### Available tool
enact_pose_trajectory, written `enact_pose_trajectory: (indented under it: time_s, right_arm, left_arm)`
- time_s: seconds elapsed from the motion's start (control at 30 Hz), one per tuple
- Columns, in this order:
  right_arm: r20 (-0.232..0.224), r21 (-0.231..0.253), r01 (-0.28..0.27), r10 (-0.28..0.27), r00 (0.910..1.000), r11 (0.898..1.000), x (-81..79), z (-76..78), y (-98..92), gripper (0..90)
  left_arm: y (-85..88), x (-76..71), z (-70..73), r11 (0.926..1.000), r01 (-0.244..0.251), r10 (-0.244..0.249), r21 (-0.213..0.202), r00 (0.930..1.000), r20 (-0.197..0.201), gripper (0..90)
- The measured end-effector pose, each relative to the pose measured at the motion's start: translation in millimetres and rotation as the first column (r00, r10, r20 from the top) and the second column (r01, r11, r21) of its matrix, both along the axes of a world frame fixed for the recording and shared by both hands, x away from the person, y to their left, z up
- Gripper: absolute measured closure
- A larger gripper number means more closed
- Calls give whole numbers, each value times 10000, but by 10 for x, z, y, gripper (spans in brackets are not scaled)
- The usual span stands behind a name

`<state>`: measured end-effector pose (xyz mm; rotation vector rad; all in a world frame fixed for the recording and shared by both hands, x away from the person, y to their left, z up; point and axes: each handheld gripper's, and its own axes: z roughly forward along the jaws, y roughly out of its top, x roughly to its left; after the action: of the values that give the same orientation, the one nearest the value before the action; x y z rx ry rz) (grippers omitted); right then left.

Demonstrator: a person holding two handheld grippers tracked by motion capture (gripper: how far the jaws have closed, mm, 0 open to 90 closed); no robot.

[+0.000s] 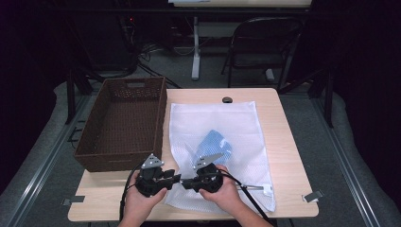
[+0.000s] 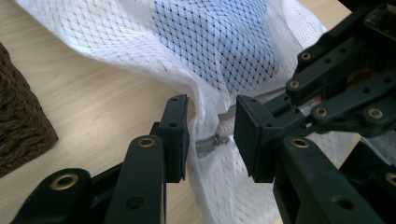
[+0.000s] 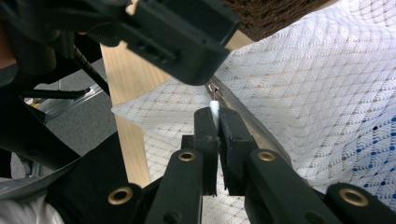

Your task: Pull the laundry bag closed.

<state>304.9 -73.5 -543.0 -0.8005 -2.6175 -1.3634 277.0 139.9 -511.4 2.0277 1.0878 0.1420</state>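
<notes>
Two grippers meet at the near edge of a mesh bag.
High view: left gripper [image 1: 176, 178] and right gripper [image 1: 186, 182] sit tip to tip on the bag [image 1: 236, 127], beside a basket [image 1: 124, 124]. Left gripper view: jaws part open, straddling the zipper pull [image 2: 208, 143], pads clear of it. Right gripper view: jaws pinch the bag's white edge [image 3: 214, 112].

Both hands come in from the near edge of the table, close together, each wrapped around a gripper. The left gripper [image 1: 176, 178] points right toward the other; in its own view its jaws stand apart, nothing pressed between the pads. The right gripper [image 1: 185, 183] points left, its jaws pinched together on a thin white edge. The tips nearly meet.
</notes>
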Motion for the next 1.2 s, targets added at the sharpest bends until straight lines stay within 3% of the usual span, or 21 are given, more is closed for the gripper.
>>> enact_pose_trajectory:
  time_s: [0.53, 0.93, 1.2]
  right_arm:
    - [119, -16, 53, -53, 9999, 10000, 14, 9, 9, 866]
    - [159, 131, 119, -121, 9998, 9998, 28, 24, 5, 866]
    - [167, 177, 115, -118, 9998, 9998, 33, 21, 12, 866]
  left_arm:
    - [45, -14, -58, 9999, 51, -47, 115, 9993, -384, 716]
    - [68, -1, -111, 9999, -17, 24, 113, 9977, -678, 677]
    - [65, -15, -102, 9998, -4, 15, 186, 9983, -577, 806]
